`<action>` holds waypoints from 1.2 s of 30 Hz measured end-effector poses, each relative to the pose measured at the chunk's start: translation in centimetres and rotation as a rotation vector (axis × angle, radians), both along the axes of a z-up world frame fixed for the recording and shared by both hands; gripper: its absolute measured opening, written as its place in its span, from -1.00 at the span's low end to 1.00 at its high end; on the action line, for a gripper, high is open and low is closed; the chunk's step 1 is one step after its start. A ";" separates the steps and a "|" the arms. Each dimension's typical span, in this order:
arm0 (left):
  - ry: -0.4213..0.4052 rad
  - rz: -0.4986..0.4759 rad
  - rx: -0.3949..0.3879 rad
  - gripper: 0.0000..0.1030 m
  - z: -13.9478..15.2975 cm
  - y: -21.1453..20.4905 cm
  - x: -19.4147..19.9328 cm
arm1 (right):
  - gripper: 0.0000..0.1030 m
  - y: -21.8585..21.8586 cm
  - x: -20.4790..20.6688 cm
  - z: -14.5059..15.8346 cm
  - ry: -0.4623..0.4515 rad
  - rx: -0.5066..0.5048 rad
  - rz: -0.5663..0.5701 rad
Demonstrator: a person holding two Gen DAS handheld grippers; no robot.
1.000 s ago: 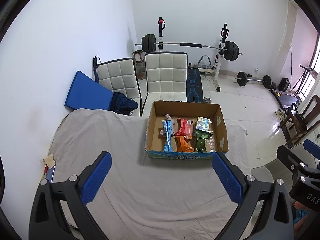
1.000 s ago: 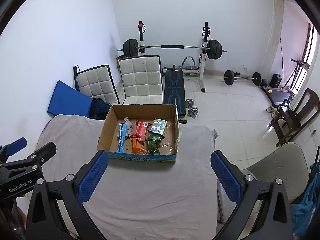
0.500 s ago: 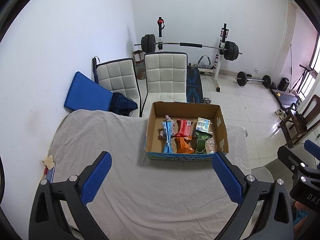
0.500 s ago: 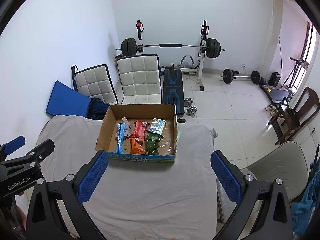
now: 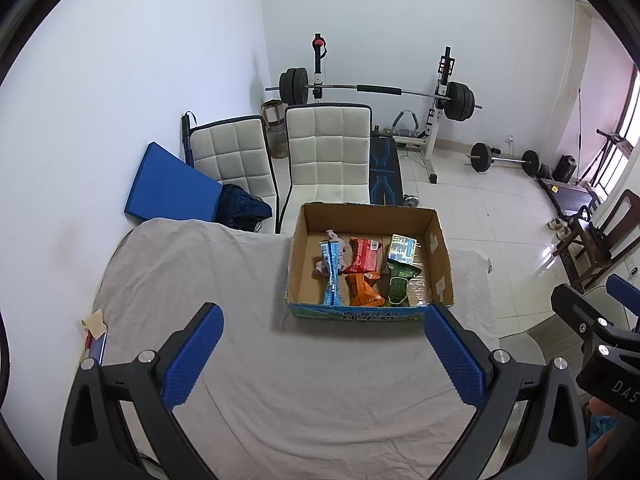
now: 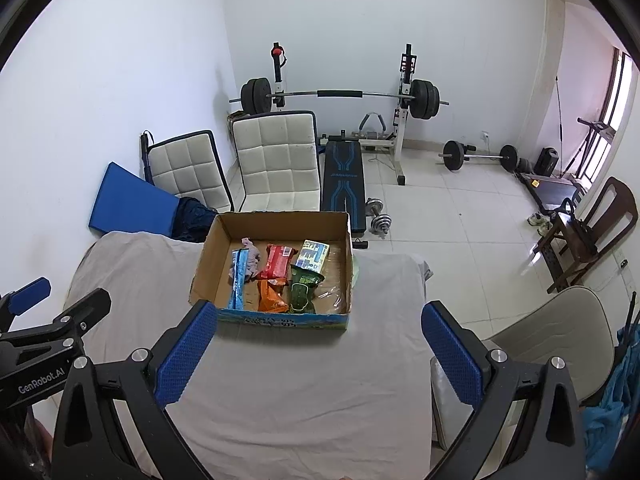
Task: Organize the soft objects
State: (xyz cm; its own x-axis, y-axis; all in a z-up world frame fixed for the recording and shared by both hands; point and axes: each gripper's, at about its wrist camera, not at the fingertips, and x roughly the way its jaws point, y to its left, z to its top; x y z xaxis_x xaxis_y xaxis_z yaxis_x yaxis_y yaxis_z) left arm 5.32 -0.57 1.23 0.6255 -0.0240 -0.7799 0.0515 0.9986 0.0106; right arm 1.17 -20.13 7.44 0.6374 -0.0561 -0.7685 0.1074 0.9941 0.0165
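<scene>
An open cardboard box stands on the grey-covered table. Inside lie several soft packets: a blue one, a red one, an orange one, a green one, a white-blue pack and a pinkish cloth. My left gripper is open and empty, held above the table in front of the box. My right gripper is open and empty too, in front of the box.
Two white padded chairs and a blue mat stand behind the table. A barbell rack and weight bench are further back. A beige chair is at the table's right. A small cloth scrap lies at the table's left edge.
Both grippers have drifted slightly; the box sits a little further off in the views. Both stay open and empty.
</scene>
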 end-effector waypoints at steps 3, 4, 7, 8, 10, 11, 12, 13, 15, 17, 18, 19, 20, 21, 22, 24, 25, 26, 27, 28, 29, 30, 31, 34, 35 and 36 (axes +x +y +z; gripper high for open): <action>0.000 -0.002 0.002 1.00 0.0 0.0 0.0 | 1.00 0.0 0.1 0.0 -0.003 -0.003 -0.001; 0.000 -0.002 0.002 1.00 0.0 0.0 0.0 | 1.00 -0.1 0.0 0.1 -0.004 -0.005 -0.002; -0.002 0.002 -0.001 1.00 0.0 -0.1 0.0 | 1.00 -0.1 -0.2 0.2 -0.008 -0.005 -0.004; -0.002 0.000 -0.001 1.00 0.0 -0.1 0.1 | 1.00 -0.1 -0.1 0.2 -0.008 -0.007 -0.003; -0.006 0.001 0.001 1.00 0.0 -0.2 0.1 | 1.00 -0.1 -0.2 0.2 -0.008 -0.006 -0.004; -0.008 -0.001 0.001 1.00 0.1 -0.3 0.0 | 1.00 -0.1 -0.2 0.2 -0.007 -0.007 -0.004; -0.010 -0.002 0.001 1.00 0.3 -0.4 0.0 | 1.00 -0.1 -0.2 0.2 -0.009 -0.008 -0.004; -0.011 -0.003 0.001 1.00 0.3 -0.5 0.0 | 1.00 0.0 -0.3 0.3 -0.011 -0.009 -0.005; -0.013 -0.003 0.002 1.00 0.4 -0.4 0.0 | 1.00 0.0 -0.3 0.4 -0.012 -0.008 -0.004; -0.012 -0.004 0.000 1.00 0.6 -0.3 0.0 | 1.00 0.1 -0.3 0.5 -0.015 -0.010 -0.005; -0.011 -0.004 -0.001 1.00 0.6 -0.3 -0.1 | 1.00 0.1 -0.2 0.4 -0.015 -0.011 -0.004; -0.011 -0.004 -0.002 1.00 0.8 -0.3 -0.1 | 1.00 0.1 -0.3 0.5 -0.014 -0.011 -0.005; -0.013 -0.005 0.000 1.00 0.8 -0.3 -0.1 | 1.00 0.1 -0.4 0.5 -0.015 -0.010 -0.006; -0.012 -0.005 0.000 1.00 0.8 -0.3 -0.1 | 1.00 0.1 -0.3 0.4 -0.016 -0.011 -0.005; -0.012 -0.005 -0.001 1.00 0.8 -0.3 -0.1 | 1.00 0.1 -0.4 0.4 -0.016 -0.012 -0.007; -0.014 -0.006 -0.003 1.00 1.0 -0.2 -0.2 | 1.00 0.1 -0.4 0.6 -0.016 -0.010 -0.005; -0.015 -0.005 -0.001 1.00 1.0 -0.2 -0.2 | 1.00 0.2 -0.4 0.8 -0.020 -0.011 -0.005; -0.016 -0.005 -0.001 1.00 1.0 -0.3 -0.2 | 1.00 0.2 -0.5 0.9 -0.022 -0.013 -0.005; -0.017 -0.005 -0.002 1.00 1.0 -0.3 -0.2 | 1.00 0.3 -0.4 0.9 -0.023 -0.011 -0.005; -0.015 -0.004 -0.003 1.00 1.0 -0.2 -0.2 | 1.00 0.4 -0.5 1.1 -0.023 -0.011 -0.004; -0.014 -0.005 -0.003 1.00 1.0 -0.2 -0.2 | 1.00 0.4 -0.5 1.2 -0.025 -0.013 -0.004; -0.014 -0.004 -0.003 1.00 0.9 -0.2 -0.2 | 1.00 0.5 -0.5 1.2 -0.026 -0.014 -0.004; -0.013 -0.004 -0.003 1.00 0.9 -0.2 -0.3 | 1.00 0.6 -0.7 1.3 -0.025 -0.013 -0.003; -0.011 -0.008 -0.002 1.00 1.2 -0.2 -0.4 | 1.00 0.8 -0.8 1.4 -0.028 -0.019 -0.003; -0.011 -0.007 -0.003 1.00 1.4 0.0 -0.6 | 1.00 0.8 -0.8 1.4 -0.028 -0.016 -0.003; -0.010 -0.007 -0.003 1.00 1.6 0.1 -0.6 | 1.00 0.8 -0.9 1.4 -0.030 -0.015 -0.004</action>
State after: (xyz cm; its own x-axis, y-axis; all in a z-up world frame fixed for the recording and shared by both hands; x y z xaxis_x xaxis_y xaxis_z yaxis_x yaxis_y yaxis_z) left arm 4.71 -0.48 2.79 0.6335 -0.0302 -0.7732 0.0579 0.9983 0.0084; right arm 0.23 -19.32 8.86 0.6600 -0.0698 -0.7481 0.1112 0.9938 0.0054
